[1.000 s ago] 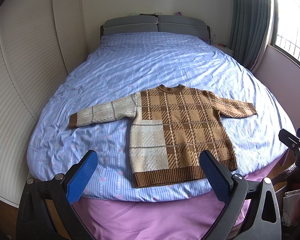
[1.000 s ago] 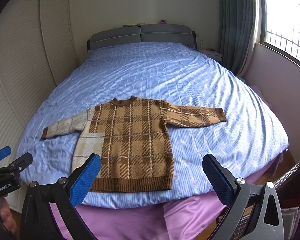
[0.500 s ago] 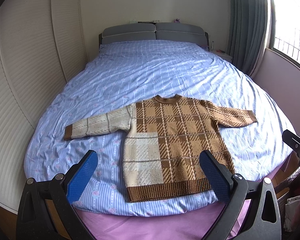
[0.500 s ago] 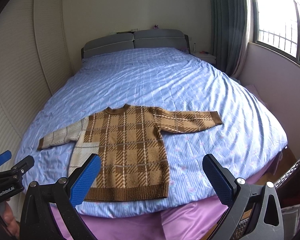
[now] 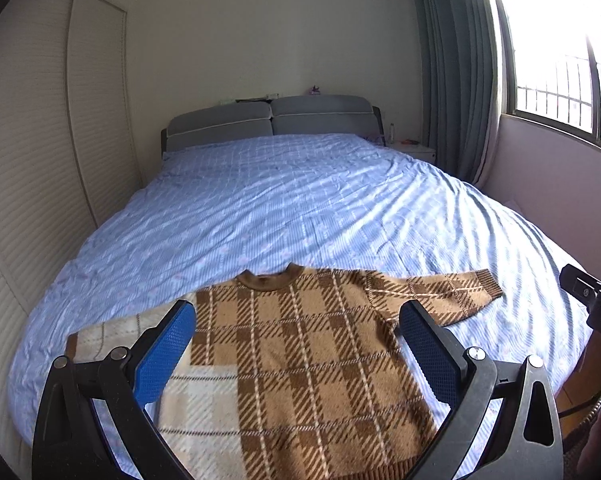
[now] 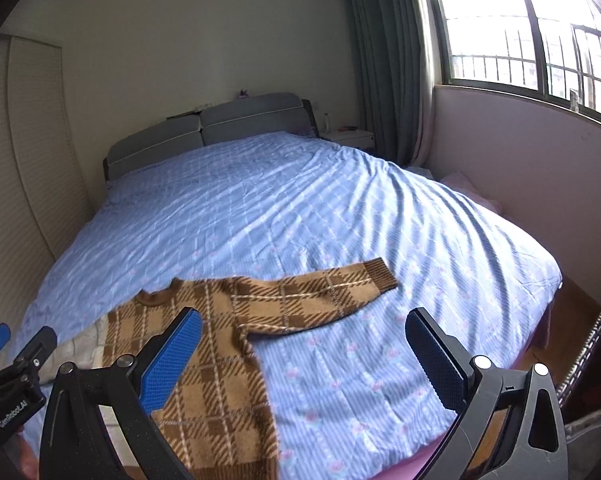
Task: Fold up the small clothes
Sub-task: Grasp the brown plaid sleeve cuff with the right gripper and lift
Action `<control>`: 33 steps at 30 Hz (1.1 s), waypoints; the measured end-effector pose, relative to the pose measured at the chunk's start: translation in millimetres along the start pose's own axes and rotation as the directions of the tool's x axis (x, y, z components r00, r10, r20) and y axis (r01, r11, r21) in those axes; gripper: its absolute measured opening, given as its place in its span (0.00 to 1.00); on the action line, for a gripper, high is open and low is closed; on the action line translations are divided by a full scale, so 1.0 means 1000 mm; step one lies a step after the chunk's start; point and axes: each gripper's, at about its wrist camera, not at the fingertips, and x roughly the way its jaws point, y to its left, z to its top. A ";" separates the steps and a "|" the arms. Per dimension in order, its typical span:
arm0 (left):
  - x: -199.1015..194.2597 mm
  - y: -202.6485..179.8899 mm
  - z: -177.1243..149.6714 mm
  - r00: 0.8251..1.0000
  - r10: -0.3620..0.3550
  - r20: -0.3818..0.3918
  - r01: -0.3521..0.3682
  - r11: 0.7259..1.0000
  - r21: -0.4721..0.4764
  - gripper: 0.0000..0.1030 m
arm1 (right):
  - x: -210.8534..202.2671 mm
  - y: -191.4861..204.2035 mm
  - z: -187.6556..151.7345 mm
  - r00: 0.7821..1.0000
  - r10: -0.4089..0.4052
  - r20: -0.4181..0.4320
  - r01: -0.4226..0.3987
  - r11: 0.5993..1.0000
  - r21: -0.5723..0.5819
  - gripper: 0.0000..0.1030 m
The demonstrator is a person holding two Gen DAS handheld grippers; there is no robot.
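Both my grippers have come in low over the sweater (image 5: 300,360), spread flat near the bed's (image 6: 300,220) foot. Left gripper (image 5: 296,360) and right gripper (image 6: 304,364) gape wide, empty. Pinching quilt along with knit could drag everything askew.

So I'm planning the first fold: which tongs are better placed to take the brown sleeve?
Right. The right tongs are open with the brown sleeve just ahead of them; the left tongs sit over the sweater's body.
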 end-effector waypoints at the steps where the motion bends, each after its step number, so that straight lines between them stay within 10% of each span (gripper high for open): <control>1: 0.011 -0.008 0.001 1.000 -0.006 0.006 0.006 1.000 0.002 1.00 | 0.009 -0.006 0.002 1.000 -0.012 0.009 0.012 1.000 0.004 0.99; 8: 0.094 -0.057 0.000 0.999 -0.028 -0.031 0.027 0.999 -0.027 1.00 | 0.088 -0.052 0.009 0.999 -0.038 -0.016 0.040 0.996 0.083 0.97; 10: 0.117 -0.070 -0.002 0.999 -0.024 -0.043 0.023 0.999 -0.026 1.00 | 0.117 -0.063 0.007 0.999 -0.041 -0.035 0.044 0.995 0.093 0.85; 12: 0.140 -0.083 -0.007 0.998 -0.018 -0.062 0.017 1.000 -0.020 1.00 | 0.148 -0.073 0.004 0.995 -0.069 -0.077 0.076 0.993 0.095 0.48; 14: 0.156 -0.094 -0.011 0.997 -0.018 -0.072 0.017 1.000 -0.015 1.00 | 0.177 -0.086 -0.003 0.992 -0.057 -0.113 0.073 0.987 0.141 0.32; 33: 0.245 -0.148 -0.032 0.990 -0.001 -0.139 -0.001 1.000 -0.014 1.00 | 0.327 -0.165 -0.046 0.964 0.011 -0.267 0.106 0.901 0.420 0.32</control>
